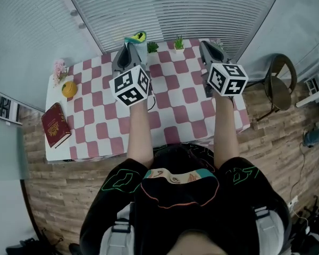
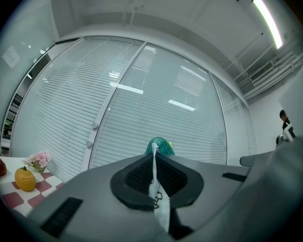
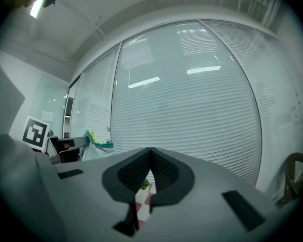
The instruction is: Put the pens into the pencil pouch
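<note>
Pencil pouch (image 2: pixel 159 146) is pinched by its edge in left gripper (image 2: pixel 154 158) (presumably raised for loading); right gripper (image 3: pixel 150 153) is pressed together on nothing.

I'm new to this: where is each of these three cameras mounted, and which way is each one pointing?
Head view: on the person's head, looking steeply down at the red-and-white checked table; both forearms, left tool and right tool show.
Left gripper view: on the left tool, facing the grey slatted window blinds; its jaws, shut on a white-and-teal fabric pouch, show.
Right gripper view: on the right tool, facing those blinds; its shut, empty jaws show.
Shared: all three show the pouch.
</note>
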A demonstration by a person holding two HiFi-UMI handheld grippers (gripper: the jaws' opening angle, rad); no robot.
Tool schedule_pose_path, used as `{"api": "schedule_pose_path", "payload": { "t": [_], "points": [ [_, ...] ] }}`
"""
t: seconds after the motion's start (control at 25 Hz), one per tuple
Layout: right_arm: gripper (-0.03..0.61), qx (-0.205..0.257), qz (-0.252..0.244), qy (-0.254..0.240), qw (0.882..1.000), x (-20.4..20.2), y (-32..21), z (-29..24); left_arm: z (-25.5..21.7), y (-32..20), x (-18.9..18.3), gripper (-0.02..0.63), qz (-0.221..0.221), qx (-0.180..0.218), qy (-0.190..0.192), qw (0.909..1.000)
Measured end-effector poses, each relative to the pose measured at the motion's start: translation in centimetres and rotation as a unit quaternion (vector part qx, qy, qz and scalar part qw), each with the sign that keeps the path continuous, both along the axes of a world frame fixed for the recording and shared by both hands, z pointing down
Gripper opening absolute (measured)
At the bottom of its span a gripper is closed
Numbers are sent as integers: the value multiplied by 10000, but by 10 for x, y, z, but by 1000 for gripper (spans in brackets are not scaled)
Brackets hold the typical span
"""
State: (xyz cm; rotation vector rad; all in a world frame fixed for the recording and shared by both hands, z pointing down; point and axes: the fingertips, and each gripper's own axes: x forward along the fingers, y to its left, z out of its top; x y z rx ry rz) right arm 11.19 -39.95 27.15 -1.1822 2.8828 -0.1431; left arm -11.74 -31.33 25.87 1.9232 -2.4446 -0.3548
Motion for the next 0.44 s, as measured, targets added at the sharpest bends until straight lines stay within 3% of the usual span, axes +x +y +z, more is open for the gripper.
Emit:
{"api": "schedule_pose_path", "payload": {
  "t": [0.44],
  "points": [
    [2,77,117,-16,9999,20,4,3,3,-9,18,2,221,-36,-16,9997]
  ]
}}
